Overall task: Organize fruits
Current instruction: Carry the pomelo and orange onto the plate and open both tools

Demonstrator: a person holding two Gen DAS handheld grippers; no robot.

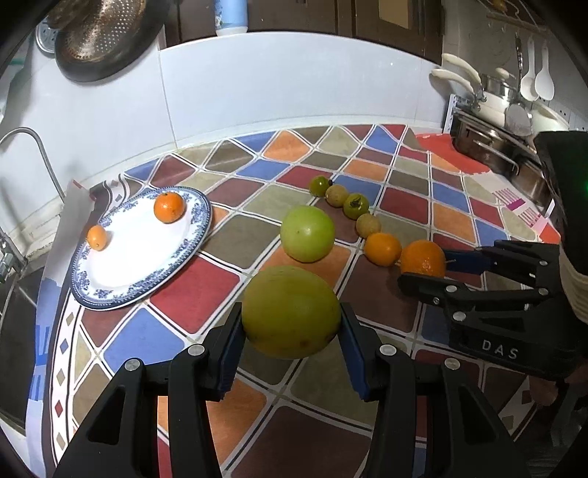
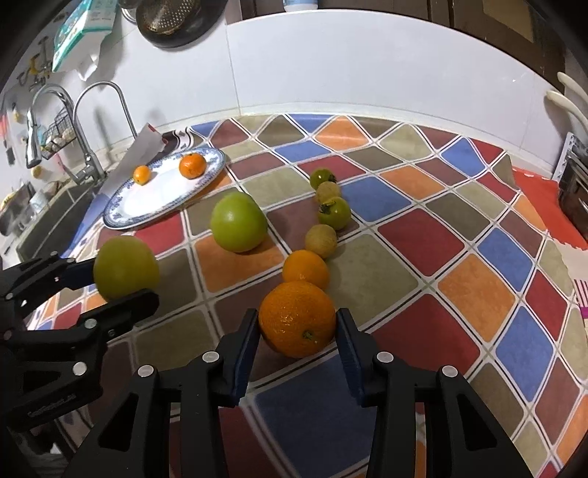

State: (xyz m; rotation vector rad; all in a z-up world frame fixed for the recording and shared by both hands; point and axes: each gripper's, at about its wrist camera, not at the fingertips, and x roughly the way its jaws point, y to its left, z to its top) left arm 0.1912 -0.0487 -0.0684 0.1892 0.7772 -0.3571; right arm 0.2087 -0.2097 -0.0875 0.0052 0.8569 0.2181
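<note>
1. Colourful checked cloth [image 1: 205, 294] covers your counter.
2. Upper left, a plate [image 1: 110, 294] carries two small oranges [image 1: 168, 207].
3. Lower centre in the left view, your left gripper [image 1: 290, 327] clamps a yellow-green fruit [image 1: 290, 312].
4. Lower centre in the right view, your right gripper [image 2: 297, 331] grips an orange [image 2: 297, 318].

- A home kitchen.
- Sink tap [image 2: 92, 121] at far left.
- Colander [image 1: 103, 33] on the tiled wall.
- Pots [image 1: 503, 99] and ladles [image 1: 538, 70] far right.
</note>
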